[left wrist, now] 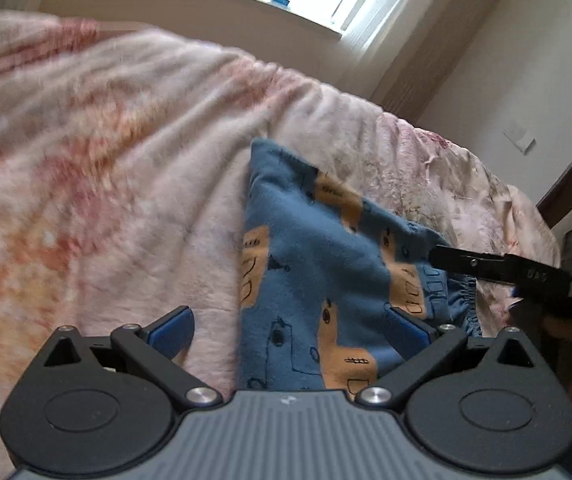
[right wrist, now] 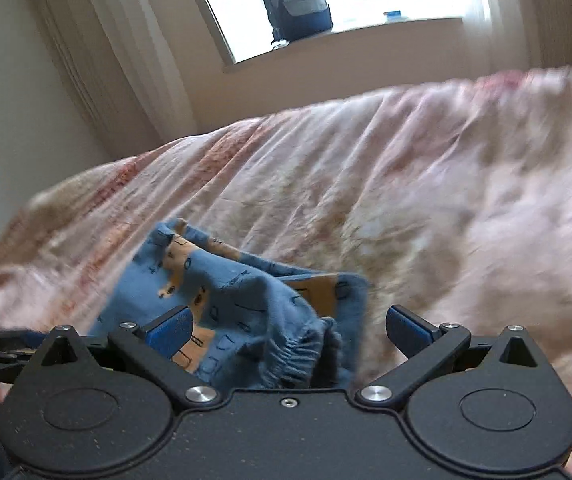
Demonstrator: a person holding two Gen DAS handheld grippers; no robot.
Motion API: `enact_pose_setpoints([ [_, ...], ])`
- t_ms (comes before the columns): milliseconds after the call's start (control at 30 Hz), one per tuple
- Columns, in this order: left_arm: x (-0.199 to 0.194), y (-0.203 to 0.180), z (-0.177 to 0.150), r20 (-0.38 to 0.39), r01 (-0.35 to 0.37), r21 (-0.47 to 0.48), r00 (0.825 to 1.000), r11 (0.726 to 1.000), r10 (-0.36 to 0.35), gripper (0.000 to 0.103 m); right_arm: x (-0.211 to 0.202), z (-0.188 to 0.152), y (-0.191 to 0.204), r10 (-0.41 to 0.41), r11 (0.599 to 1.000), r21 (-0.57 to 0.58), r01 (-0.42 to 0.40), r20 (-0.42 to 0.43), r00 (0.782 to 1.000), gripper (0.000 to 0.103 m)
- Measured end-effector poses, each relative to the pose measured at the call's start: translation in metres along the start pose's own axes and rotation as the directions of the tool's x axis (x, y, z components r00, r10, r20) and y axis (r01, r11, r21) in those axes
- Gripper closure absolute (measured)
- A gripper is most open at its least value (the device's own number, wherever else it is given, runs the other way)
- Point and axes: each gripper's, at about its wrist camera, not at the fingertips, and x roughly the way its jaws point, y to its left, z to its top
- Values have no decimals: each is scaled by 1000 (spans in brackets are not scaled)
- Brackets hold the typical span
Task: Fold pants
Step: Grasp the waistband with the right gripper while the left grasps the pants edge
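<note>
The pants [left wrist: 310, 264] are small and blue with orange blocks and thin dark line drawings — folded into a compact bundle on the pink blanket [left wrist: 105, 168]. Their gathered elastic waistband bunches at the near edge. The left gripper [left wrist: 290, 328] is spread wide above them; the right gripper [right wrist: 290, 330] is also wide, with cloth lying loose between its fingers.

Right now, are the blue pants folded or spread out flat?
Folded. The blue pants lie as a compact layered bundle on the blanket, elastic waistband bunched atop the layers.
</note>
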Motion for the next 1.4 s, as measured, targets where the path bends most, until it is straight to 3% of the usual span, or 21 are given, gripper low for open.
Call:
enact_pose_setpoints([
  [167,7,11,-7,29,28,-45,999,999,-27,0,8,-5,-12,31,992,121,-33,19,999,0],
  [300,10,6,-7,18,7,-7,1000,1000,-7,0,7,-7,-16,51,984,167,-56,31,998,0],
  [500,12,-6,-11,0,-33,83,999,996,33,0,8,-9,-15,34,985,166,-41,41,999,0],
  [967,10,-6,-12,0,-32,85,999,996,32,0,7,-10,-13,-3,983,185,-5,48,999,2],
  [1067,10,-7,-12,-4,-31,88,999,996,31,0,5,-10,-14,-23,979,204,13,47,999,9],
  [1233,9,-7,-11,-14,-29,86,999,996,31,0,-2,-10,-29,-35,954,300,16,59,998,37],
  [1333,5,-5,-8,-17,-19,67,1000,998,20,1,-2,-11,-27,-27,953,303,11,49,998,53],
  [1400,3,-2,-7,-11,-7,35,1000,999,8,4,-2,-11,-20,-43,959,282,31,39,998,58],
])
